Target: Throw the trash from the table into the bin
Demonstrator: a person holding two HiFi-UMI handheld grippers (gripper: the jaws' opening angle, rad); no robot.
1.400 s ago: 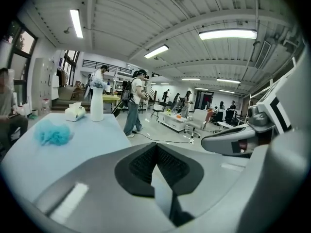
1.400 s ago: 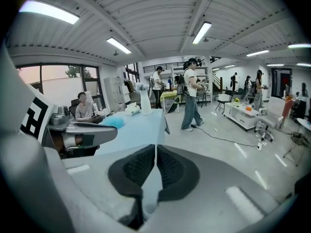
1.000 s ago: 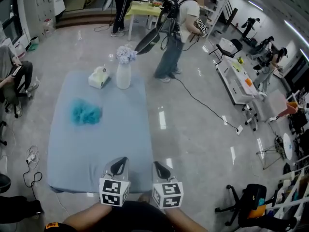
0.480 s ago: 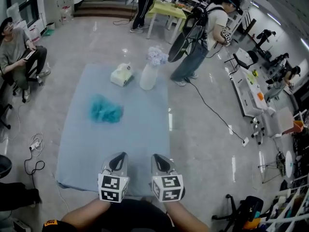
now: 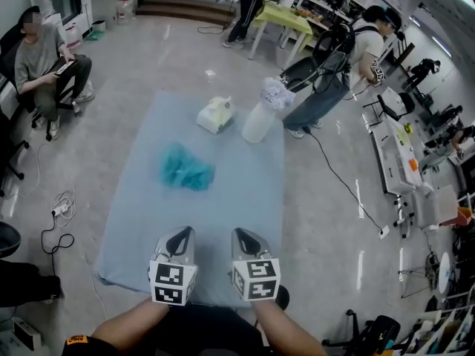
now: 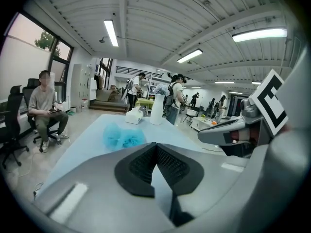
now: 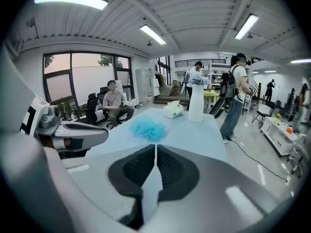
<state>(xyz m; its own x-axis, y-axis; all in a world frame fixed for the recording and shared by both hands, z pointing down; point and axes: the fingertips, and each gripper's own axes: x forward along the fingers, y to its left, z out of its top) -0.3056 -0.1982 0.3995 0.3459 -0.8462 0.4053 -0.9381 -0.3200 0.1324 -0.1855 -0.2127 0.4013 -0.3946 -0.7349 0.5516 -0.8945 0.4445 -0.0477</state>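
Blue-clothed table (image 5: 245,199) stretched ahead of the left gripper (image 5: 181,237) and right gripper (image 5: 244,238), which hung side by side at its near edge, jaws together and empty, probably readied for a reach. Beyond stood a vase (image 5: 258,122) and tissue box (image 5: 216,115); nearer, ahead of the left gripper, lay the teal trash (image 5: 187,170). No bin showed.

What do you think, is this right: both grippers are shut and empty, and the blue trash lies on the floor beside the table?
No. The left gripper and right gripper are shut and empty, but the blue trash lies on the table, as the head view shows.
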